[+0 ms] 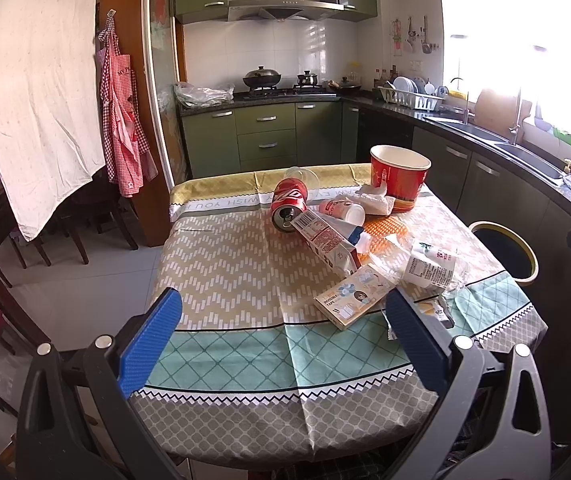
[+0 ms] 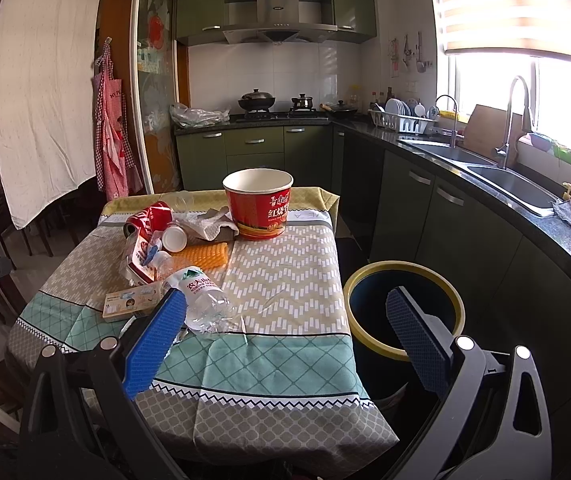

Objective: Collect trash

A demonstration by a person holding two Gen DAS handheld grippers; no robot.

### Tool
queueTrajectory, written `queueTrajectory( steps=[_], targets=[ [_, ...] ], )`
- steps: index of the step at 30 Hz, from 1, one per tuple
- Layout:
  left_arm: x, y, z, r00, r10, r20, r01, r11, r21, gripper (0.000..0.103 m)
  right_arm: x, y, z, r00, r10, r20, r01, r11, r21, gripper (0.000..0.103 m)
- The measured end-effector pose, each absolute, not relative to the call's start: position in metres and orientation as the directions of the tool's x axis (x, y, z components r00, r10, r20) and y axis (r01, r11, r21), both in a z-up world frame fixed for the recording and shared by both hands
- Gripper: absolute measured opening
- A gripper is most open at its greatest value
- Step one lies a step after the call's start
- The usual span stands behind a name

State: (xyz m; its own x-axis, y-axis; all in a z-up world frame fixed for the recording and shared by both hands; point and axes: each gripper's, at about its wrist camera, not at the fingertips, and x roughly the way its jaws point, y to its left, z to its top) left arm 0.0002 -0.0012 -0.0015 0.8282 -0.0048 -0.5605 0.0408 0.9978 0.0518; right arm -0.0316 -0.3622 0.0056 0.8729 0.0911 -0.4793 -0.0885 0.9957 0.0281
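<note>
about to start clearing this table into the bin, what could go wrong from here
1. The red can lies on its side with its open mouth facing the near edge; it could roll or drip if nudged.
2. The trash is heaped together: the clear plastic bottle rests against the flat tape box, so grabbing one may drag the other off the table.
3. The bin stands beside the table, below its top; light pieces could miss. Both tools, left and right, are open and empty.

Bin (image 1: 525,254) bottom behind table (image 1: 221,264)
</note>
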Motion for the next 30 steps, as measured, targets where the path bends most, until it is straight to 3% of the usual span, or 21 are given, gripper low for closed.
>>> queueTrajectory(
  steps=[30],
  targets=[
    [-0.0005,-0.0011,-0.0055,0.824,-0.004,-0.566,0.043,0.998,0.055,0.097,-0.0261,-0.3614,0.0004,0.867,0.100,-0.488,-0.095,0.995,0.036,0.099]
  ],
)
